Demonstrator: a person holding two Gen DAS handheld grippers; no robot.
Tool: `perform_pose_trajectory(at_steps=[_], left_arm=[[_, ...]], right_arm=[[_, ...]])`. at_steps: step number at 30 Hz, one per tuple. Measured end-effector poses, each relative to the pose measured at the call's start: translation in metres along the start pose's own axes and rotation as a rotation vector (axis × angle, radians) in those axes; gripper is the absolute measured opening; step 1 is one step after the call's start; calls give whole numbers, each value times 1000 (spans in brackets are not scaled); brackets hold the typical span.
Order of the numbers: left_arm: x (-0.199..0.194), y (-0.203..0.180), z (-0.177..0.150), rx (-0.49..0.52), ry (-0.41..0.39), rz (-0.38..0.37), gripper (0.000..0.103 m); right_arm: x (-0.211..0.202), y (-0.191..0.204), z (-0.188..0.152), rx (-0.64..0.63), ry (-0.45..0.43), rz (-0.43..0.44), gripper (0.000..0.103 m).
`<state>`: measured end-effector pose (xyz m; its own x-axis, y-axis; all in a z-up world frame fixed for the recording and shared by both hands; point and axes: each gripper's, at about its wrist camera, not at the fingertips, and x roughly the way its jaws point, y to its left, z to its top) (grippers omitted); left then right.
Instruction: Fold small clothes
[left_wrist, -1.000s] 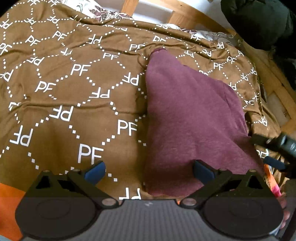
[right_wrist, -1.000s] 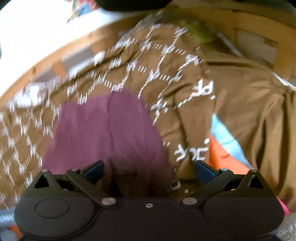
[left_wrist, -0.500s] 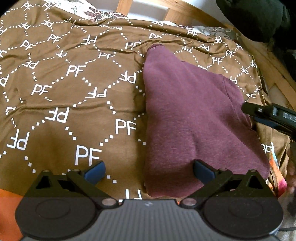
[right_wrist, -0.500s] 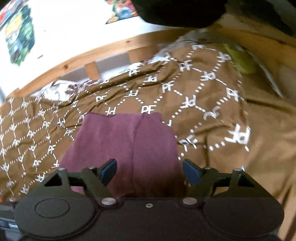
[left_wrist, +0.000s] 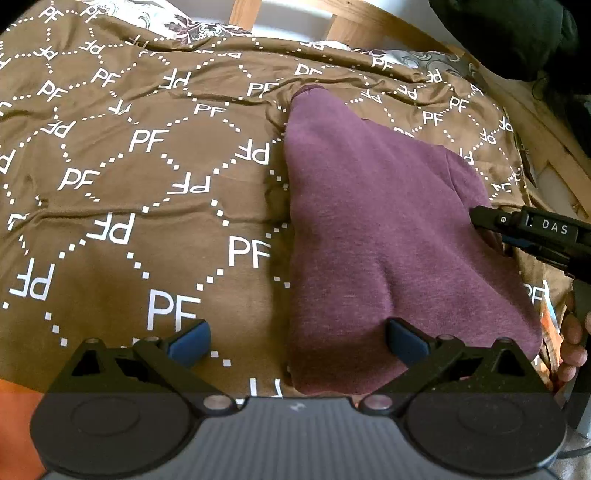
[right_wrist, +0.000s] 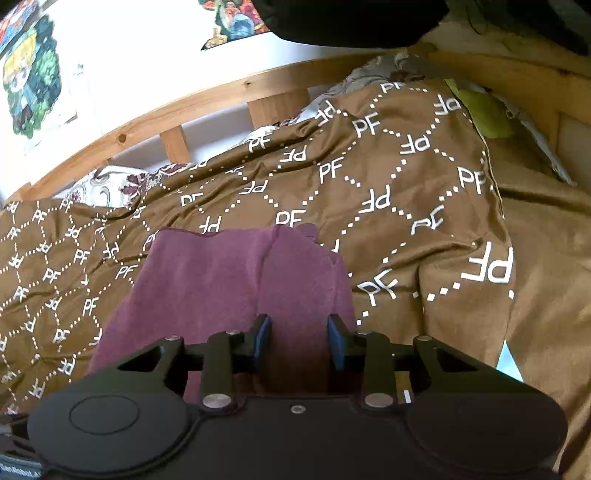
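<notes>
A maroon garment lies partly folded on a brown bedspread printed with white "PF" letters. My left gripper is wide open and hovers over the garment's near left edge, one finger on each side of that edge. My right gripper has its jaws partly closed, with the garment showing in the narrow gap between them; whether they grip the cloth I cannot tell. It also shows in the left wrist view, at the garment's right edge.
A wooden bed frame runs along the far side of the bed. A floral pillow lies under the bedspread's far edge. Dark clothing hangs at the far right. Orange fabric shows at the near left.
My right gripper moved in over the garment's right edge and its jaws narrowed from wide open to a small gap. The left gripper shifted slightly and stayed open.
</notes>
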<state>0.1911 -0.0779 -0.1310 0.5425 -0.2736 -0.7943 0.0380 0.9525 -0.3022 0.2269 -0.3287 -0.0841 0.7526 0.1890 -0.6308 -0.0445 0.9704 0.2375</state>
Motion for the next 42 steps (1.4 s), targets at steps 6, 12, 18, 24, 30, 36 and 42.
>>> perform_pose_trajectory(at_steps=[6, 12, 18, 24, 30, 36, 42], left_arm=[[0, 0, 0, 1, -1, 0, 103], [0, 0, 0, 4, -4, 1, 103], [-1, -9, -3, 67, -10, -10, 103], [1, -17, -7, 117, -10, -3, 103], [3, -13, -8, 96, 1, -12, 103], [3, -13, -8, 99, -1, -9, 103], [4, -13, -9, 101, -3, -6, 103]], right_arm=[[1, -6, -1, 48, 5, 18, 38], [-2, 3, -3, 0, -11, 15, 30], [-14, 12, -3, -67, -87, -9, 13], [-16, -2, 2, -2, -97, -45, 9], [-10, -10, 0, 68, -66, -38, 36], [-9, -27, -3, 217, -30, 41, 85], [9, -41, -9, 356, 86, 69, 89]])
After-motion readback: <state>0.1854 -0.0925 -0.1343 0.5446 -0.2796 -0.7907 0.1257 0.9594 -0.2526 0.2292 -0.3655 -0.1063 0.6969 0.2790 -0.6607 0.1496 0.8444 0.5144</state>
